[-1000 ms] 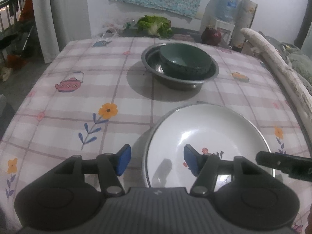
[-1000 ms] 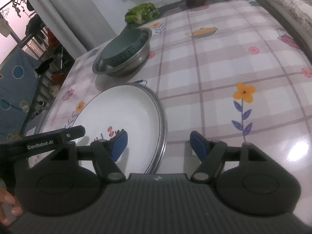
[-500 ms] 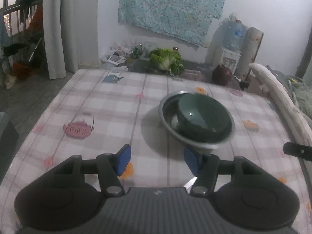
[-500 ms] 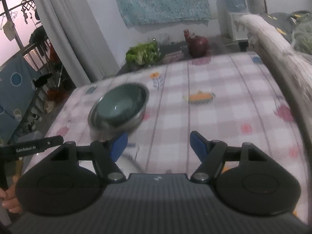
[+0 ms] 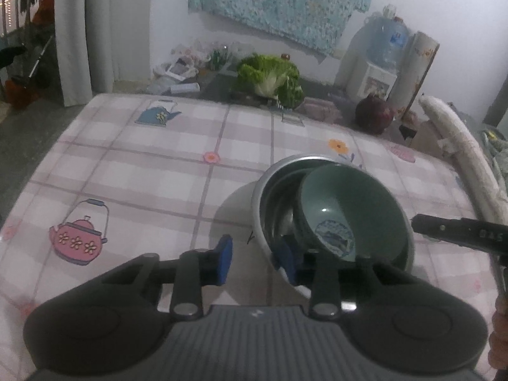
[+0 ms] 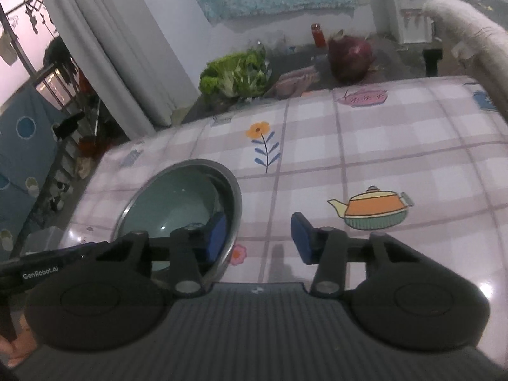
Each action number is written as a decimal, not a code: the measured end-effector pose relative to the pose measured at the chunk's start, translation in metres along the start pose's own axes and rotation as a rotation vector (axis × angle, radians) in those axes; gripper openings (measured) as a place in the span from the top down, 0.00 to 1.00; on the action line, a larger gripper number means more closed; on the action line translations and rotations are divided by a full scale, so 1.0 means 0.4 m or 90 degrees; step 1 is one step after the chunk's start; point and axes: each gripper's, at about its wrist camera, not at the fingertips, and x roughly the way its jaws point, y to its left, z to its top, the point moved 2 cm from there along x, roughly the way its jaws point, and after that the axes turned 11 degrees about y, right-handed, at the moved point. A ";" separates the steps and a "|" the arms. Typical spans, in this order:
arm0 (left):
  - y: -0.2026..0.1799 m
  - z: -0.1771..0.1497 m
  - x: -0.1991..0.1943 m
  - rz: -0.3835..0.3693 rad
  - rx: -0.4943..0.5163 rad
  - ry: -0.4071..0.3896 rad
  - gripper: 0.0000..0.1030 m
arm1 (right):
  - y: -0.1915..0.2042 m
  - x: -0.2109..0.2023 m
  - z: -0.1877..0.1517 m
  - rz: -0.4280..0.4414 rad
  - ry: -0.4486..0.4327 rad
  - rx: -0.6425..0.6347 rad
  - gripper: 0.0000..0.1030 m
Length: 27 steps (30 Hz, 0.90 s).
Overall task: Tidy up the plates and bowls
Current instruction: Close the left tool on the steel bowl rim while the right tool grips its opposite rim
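Now both grippers have come forward from the white plate to the steel bowl (image 5: 263, 209), which stands on the tabletop (image 5: 133, 171) at the lower right of centre in the left wrist view. The green bowl (image 5: 346, 209) sits tilted inside it. The left gripper (image 5: 255, 262) and the right gripper (image 6: 258, 233) each straddle the steel rim, jaws spread and pinching nothing. I judge a two-sided lift of the nested bowls comes next (the plate is no longer in view).

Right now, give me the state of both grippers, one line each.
Left gripper: open, holding nothing, its fingers either side of the metal bowl rim.
Right gripper: open, holding nothing, likewise astride that rim.
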 end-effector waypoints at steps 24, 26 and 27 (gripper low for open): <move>-0.003 0.028 0.087 -0.033 -0.023 0.042 0.84 | 0.011 0.145 0.024 0.081 0.059 0.039 0.87; -0.003 0.029 0.085 -0.029 -0.024 0.047 0.84 | 0.023 0.140 0.024 0.077 0.057 0.028 0.91; -0.001 0.029 0.086 -0.029 -0.027 0.050 0.84 | 0.028 0.139 0.024 0.071 0.056 0.025 0.91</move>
